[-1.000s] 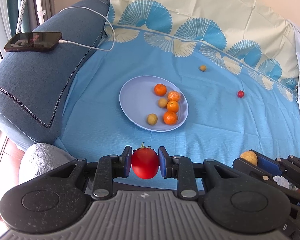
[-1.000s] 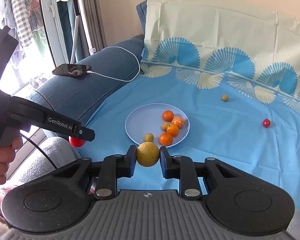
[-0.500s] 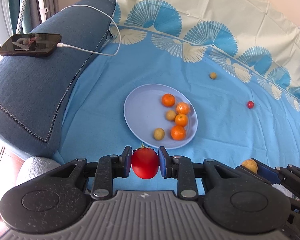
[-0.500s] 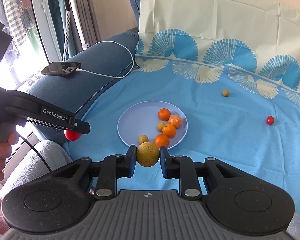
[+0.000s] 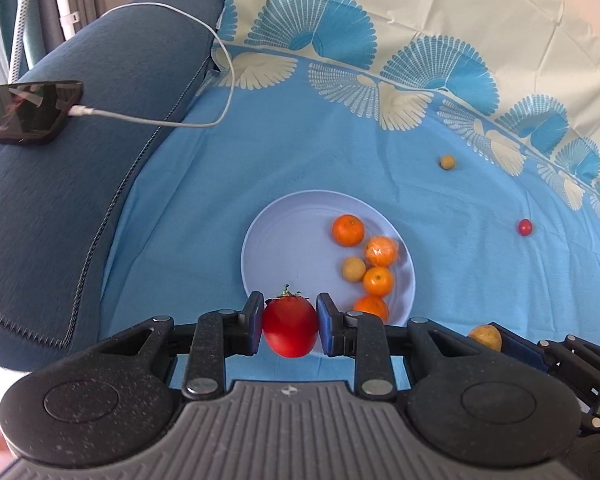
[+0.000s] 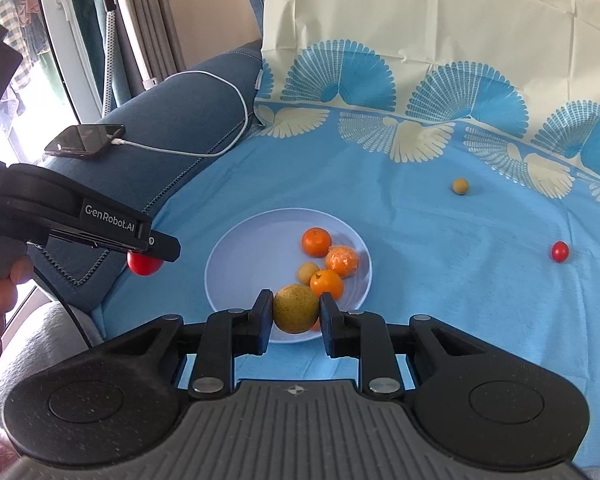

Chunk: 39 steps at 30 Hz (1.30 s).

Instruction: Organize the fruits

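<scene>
1. A dark phone point(image 5: 28, 111) lies on the blue sofa arm point(image 5: 80, 184) at the far left, with a white cable point(image 5: 204, 120) plugged into it and trailing onto the light blue patterned sheet point(image 5: 300, 160) over the seat.
2. The left gripper point(image 5: 290, 330) is clamped on one glossy red tomato point(image 5: 290, 332) with a green stem, held over the near left rim of the plate.
3. One pale blue round plate point(image 5: 284, 248) sits on the sheet near its front edge. Its right half holds five fruits in the left wrist view: three smooth oranges point(image 5: 347, 230), one peeled-looking orange in clear wrap point(image 5: 382, 251) and one small tan round fruit point(image 5: 353, 268).
4. The right gripper point(image 6: 295, 314) is clamped on one yellow-green, speckled round fruit point(image 6: 295, 309), over the near edge of the plate.
5. One small tan fruit point(image 5: 447, 162) lies alone on the sheet beyond the plate, toward the back edge.
6. One small red cherry tomato point(image 5: 525, 227) lies alone on the sheet, well apart from the plate, toward the right edge.
</scene>
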Each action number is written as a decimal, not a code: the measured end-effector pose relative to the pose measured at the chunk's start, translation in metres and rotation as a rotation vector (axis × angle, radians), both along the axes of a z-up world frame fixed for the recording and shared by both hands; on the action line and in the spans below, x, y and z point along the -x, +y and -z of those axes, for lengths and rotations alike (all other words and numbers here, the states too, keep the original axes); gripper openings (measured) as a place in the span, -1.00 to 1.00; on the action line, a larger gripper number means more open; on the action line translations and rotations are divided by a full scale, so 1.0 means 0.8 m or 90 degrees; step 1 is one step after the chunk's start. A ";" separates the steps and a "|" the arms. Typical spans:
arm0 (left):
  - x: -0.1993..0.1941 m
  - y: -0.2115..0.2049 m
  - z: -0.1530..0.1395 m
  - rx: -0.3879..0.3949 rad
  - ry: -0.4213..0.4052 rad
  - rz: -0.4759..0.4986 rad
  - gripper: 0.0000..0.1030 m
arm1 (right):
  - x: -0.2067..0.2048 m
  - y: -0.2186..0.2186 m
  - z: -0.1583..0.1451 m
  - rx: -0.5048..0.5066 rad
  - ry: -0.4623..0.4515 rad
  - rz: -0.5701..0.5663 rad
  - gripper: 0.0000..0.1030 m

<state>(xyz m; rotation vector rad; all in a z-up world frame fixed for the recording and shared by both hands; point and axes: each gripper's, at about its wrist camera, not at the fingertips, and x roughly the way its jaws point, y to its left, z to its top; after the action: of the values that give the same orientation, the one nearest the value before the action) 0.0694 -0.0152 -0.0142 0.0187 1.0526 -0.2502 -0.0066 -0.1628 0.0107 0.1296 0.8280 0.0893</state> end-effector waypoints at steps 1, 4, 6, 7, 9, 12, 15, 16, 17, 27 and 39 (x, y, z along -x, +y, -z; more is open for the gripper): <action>-0.007 -0.003 0.004 -0.003 0.002 0.002 -0.40 | -0.007 -0.002 0.005 0.001 0.003 0.000 -0.50; -0.029 -0.015 0.021 -0.016 0.011 0.007 -0.40 | -0.030 -0.005 0.023 0.005 0.011 -0.003 -0.50; -0.043 -0.023 0.033 -0.024 0.016 0.010 -0.40 | -0.045 -0.007 0.035 0.006 0.019 -0.006 -0.50; -0.051 -0.027 0.039 -0.029 0.017 0.011 -0.40 | -0.054 -0.008 0.042 0.005 0.023 -0.007 -0.50; -0.065 -0.034 0.050 -0.038 0.022 0.011 -0.40 | -0.071 -0.008 0.053 0.003 0.030 -0.014 -0.50; -0.085 -0.038 0.066 -0.050 0.027 0.010 -0.40 | -0.091 -0.008 0.068 0.005 0.032 -0.032 -0.50; -0.099 -0.040 0.082 -0.067 0.031 0.007 -0.40 | -0.108 -0.007 0.083 0.003 0.040 -0.048 -0.50; -0.103 -0.039 0.087 -0.073 0.035 0.006 -0.40 | -0.114 -0.006 0.088 0.002 0.043 -0.054 -0.50; -0.107 -0.038 0.092 -0.077 0.038 0.005 -0.40 | -0.118 -0.005 0.092 0.003 0.045 -0.058 -0.50; -0.100 -0.004 0.060 -0.042 -0.027 -0.018 0.99 | -0.132 0.008 0.088 0.008 0.029 -0.080 0.66; 0.042 0.048 0.017 -0.060 0.012 -0.058 0.99 | -0.008 0.026 0.015 0.024 0.033 -0.015 0.95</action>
<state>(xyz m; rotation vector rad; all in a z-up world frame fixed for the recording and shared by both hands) 0.0361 0.0230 -0.0279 0.0535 1.0807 -0.1176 0.0000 -0.1417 -0.0015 0.0860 0.8821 0.0931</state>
